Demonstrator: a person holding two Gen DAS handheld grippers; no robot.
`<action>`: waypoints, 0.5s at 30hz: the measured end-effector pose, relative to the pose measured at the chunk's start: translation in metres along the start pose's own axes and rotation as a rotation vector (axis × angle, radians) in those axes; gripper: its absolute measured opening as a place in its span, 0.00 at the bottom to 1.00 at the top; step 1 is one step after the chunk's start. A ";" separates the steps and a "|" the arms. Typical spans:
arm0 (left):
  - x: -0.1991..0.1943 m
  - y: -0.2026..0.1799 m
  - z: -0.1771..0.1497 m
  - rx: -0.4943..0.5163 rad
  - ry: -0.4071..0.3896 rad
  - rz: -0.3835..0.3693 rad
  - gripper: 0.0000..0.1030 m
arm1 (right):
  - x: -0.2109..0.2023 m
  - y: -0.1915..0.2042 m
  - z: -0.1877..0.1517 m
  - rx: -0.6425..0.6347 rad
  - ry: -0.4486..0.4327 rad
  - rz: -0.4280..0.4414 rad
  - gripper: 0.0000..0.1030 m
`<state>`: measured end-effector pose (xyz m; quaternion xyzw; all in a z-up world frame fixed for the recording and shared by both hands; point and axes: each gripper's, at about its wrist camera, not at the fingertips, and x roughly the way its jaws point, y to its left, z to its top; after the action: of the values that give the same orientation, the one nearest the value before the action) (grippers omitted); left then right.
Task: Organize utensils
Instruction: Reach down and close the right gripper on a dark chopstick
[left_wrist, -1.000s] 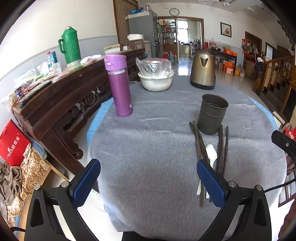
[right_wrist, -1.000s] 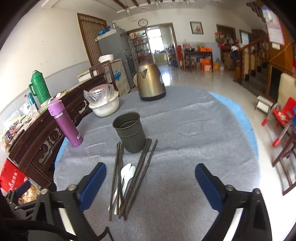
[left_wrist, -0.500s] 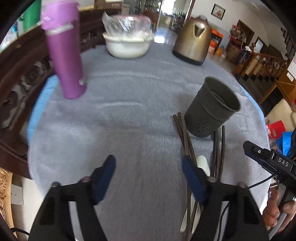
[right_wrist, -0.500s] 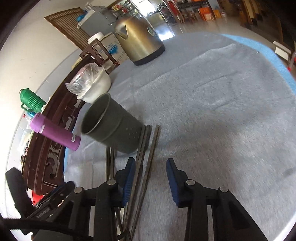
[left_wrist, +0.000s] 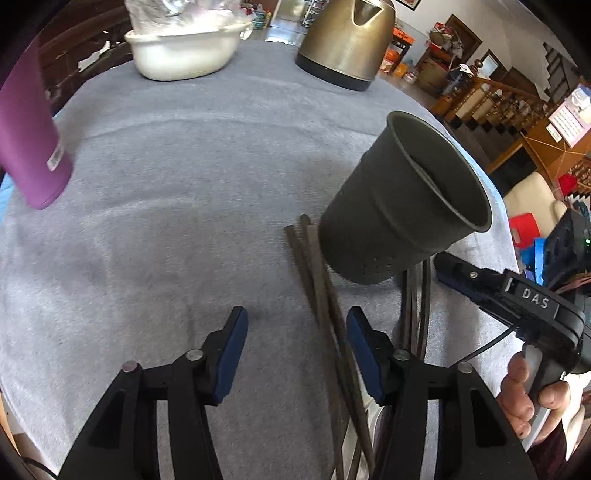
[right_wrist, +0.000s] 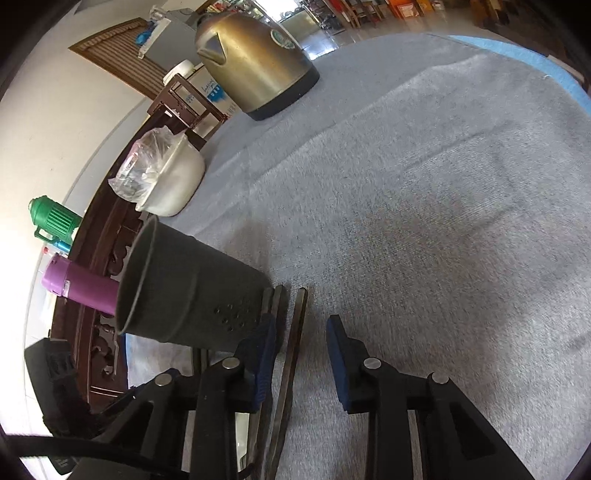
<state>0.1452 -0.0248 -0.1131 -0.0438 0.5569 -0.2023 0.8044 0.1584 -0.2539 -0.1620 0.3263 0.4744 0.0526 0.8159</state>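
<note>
A dark grey utensil holder (left_wrist: 402, 218) stands on the grey cloth; it also shows in the right wrist view (right_wrist: 184, 291). Several dark chopsticks (left_wrist: 325, 306) lie on the cloth to its left, and more (left_wrist: 415, 306) to its right. My left gripper (left_wrist: 297, 325) is open and low, with the left chopsticks running between its fingers. My right gripper (right_wrist: 301, 328) is open and low, with one chopstick (right_wrist: 293, 350) between its fingers and others by its left finger. A white spoon (left_wrist: 373, 413) peeks out under the left gripper's right finger.
A purple flask (left_wrist: 29, 133) stands at the left. A white bowl with a plastic bag (left_wrist: 184, 48) and a brass-coloured kettle (left_wrist: 343, 40) stand at the far side of the table. A dark wooden sideboard (right_wrist: 107, 243) runs along the left.
Both grippers have moved down and forward towards the chopsticks beside the holder. Their jaws have narrowed from wide open but stay open.
</note>
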 end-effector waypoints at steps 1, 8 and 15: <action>0.003 -0.001 0.002 0.004 0.002 0.002 0.49 | 0.004 0.000 0.001 -0.001 0.010 -0.007 0.30; 0.001 0.005 0.006 0.005 -0.007 -0.013 0.10 | 0.015 0.003 0.004 -0.008 0.030 -0.027 0.15; -0.009 0.032 0.000 -0.029 -0.012 -0.011 0.07 | 0.009 0.013 -0.001 -0.058 0.030 -0.083 0.09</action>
<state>0.1509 0.0075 -0.1148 -0.0600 0.5548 -0.1984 0.8058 0.1653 -0.2396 -0.1616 0.2818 0.4981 0.0376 0.8192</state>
